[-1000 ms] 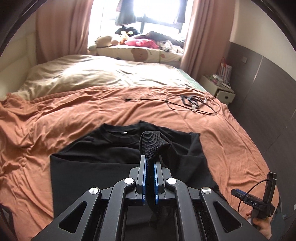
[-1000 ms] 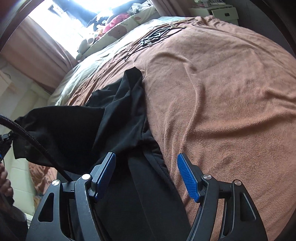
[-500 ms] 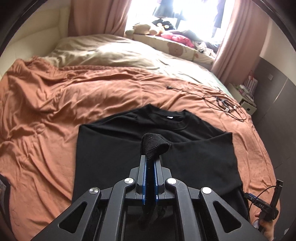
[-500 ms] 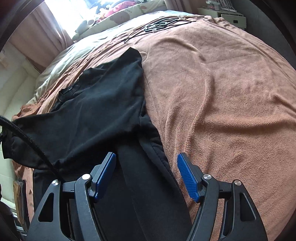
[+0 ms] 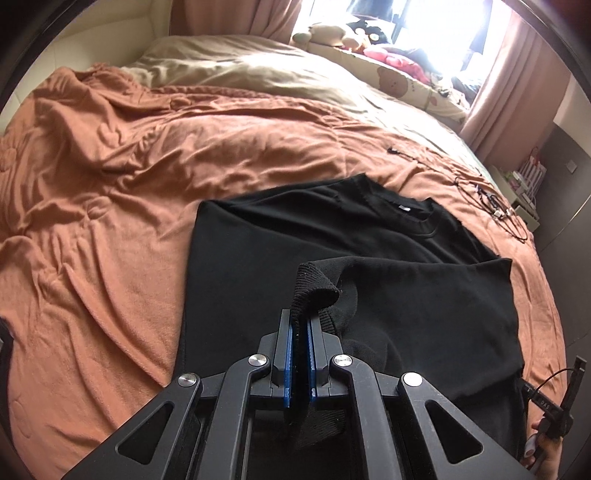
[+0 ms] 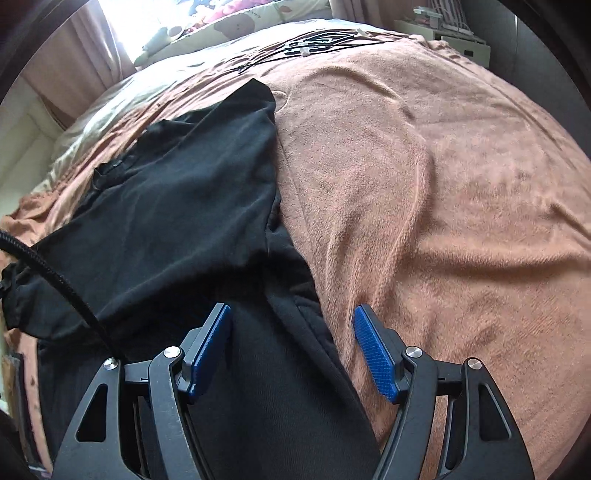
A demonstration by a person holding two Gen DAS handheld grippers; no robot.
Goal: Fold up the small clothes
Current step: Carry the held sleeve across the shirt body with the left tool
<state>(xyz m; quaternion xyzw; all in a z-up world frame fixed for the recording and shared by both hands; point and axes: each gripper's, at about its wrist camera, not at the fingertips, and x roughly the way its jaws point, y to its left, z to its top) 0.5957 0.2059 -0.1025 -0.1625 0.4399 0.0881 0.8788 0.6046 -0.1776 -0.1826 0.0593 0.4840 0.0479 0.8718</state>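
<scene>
A black long-sleeved top (image 5: pixel 280 258) lies on the orange blanket, collar toward the far right. My left gripper (image 5: pixel 299 325) is shut on its ribbed cuff (image 5: pixel 314 288), holding the sleeve up over the body of the garment. In the right wrist view the same top (image 6: pixel 177 206) spreads across the left half, one sleeve running down between the jaws. My right gripper (image 6: pixel 291 332) is open, blue pads wide apart, straddling that sleeve at the garment's right edge without pinching it.
An orange blanket (image 5: pixel 110 184) covers the bed, with a beige duvet (image 5: pixel 240 70) behind it. Tangled black cables (image 5: pixel 491 206) lie far right near a white nightstand (image 6: pixel 461 44). Stuffed toys (image 5: pixel 332 33) sit on the window sill. A hand holds the other gripper (image 5: pixel 554 413) at lower right.
My left gripper has swung left with the cuff, so the top now sits right of centre in its view. The raised sleeve has settled lower over the body. The right gripper stays open.
</scene>
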